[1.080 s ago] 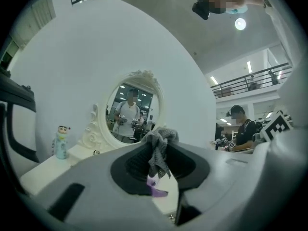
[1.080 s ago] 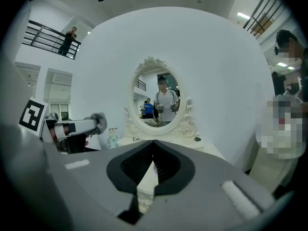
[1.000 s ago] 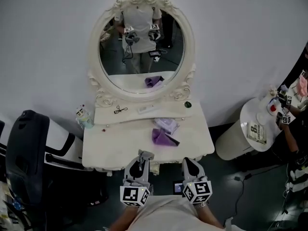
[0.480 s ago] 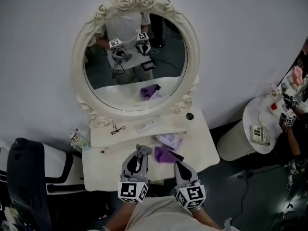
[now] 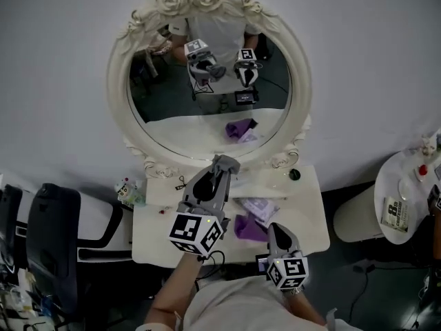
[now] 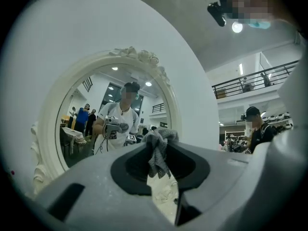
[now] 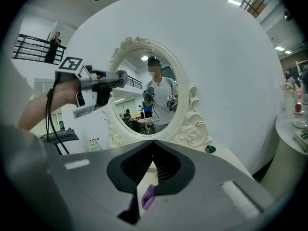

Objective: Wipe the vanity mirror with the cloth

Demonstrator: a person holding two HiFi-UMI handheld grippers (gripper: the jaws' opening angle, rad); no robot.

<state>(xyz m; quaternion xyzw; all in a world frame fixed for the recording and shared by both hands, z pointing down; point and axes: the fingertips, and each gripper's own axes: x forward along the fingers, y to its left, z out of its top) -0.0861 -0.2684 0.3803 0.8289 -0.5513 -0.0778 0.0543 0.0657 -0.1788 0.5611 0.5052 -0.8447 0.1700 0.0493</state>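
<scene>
Jaws of the left gripper [image 6: 161, 137] pinch a grey cloth [image 6: 157, 153], held up before the mirror [image 5: 207, 109]. Jaws of the right gripper [image 7: 153, 143] are pressed together, empty, low over the tabletop [image 5: 306, 219], near a purple cloth [image 5: 248, 227].

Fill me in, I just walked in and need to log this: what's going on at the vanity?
A person works with a gripper in each hand. The left gripper is shut on a grey cloth, held up in front of the mirror; I can't tell whether it touches the glass. The right gripper hangs low near the table's front edge, shut and empty. A purple cloth lies on the table.
</scene>
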